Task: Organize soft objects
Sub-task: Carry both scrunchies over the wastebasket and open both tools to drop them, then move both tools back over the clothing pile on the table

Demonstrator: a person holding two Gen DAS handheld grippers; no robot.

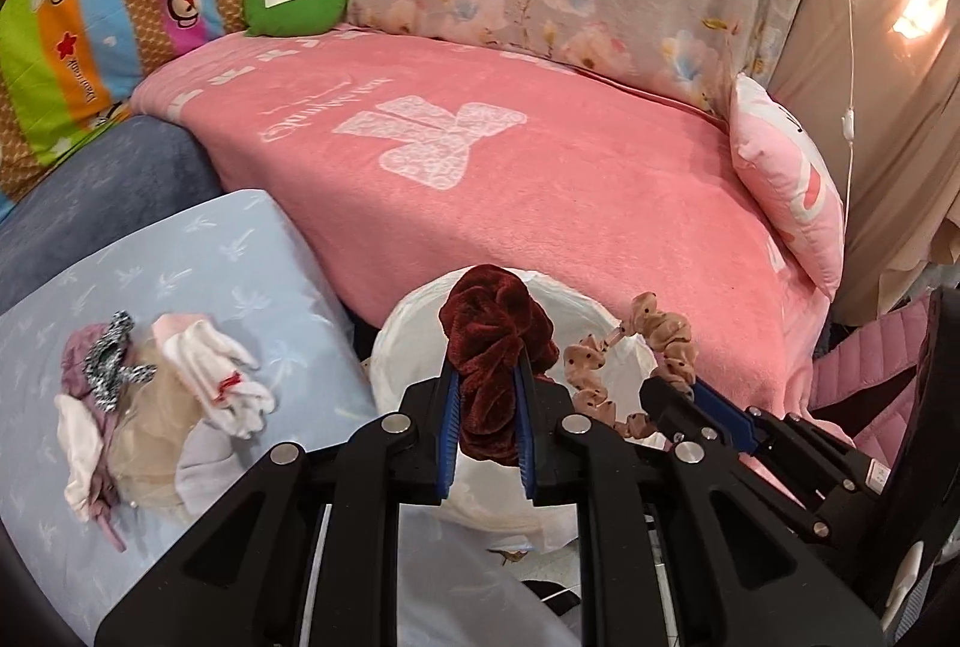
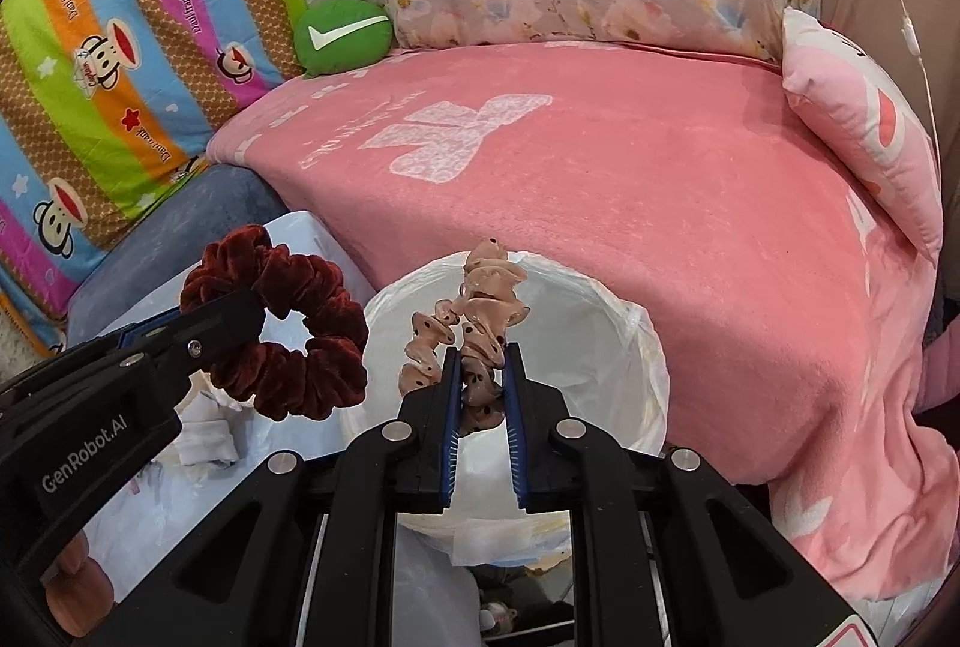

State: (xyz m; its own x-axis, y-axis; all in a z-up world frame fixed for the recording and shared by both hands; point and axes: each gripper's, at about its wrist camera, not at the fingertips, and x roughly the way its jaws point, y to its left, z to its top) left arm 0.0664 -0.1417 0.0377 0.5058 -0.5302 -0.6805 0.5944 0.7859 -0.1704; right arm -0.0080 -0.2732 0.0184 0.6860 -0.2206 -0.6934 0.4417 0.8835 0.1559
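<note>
Scrunchies: two, one dark red velvet scrunchie (image 1: 489,341) and one beige dotted scrunchie (image 1: 666,335). Grippers: two. White lined bin (image 2: 636,341): one. White gloves (image 1: 222,377): one pile; count cannot be told.

The right gripper (image 2: 483,347) pinches a peach dotted scrunchie (image 2: 480,311) (dangling looped) above the white-lined bin (image 2: 636,335).

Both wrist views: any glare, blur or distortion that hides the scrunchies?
Left wrist view: strong fisheye bending with dark corners, a blown-out light patch at the right edge, the maroon scrunchie sharp. Right wrist view: same bending, even lighting, the dotted pink scrunchie sharp, the bin liner slightly shiny.
</note>
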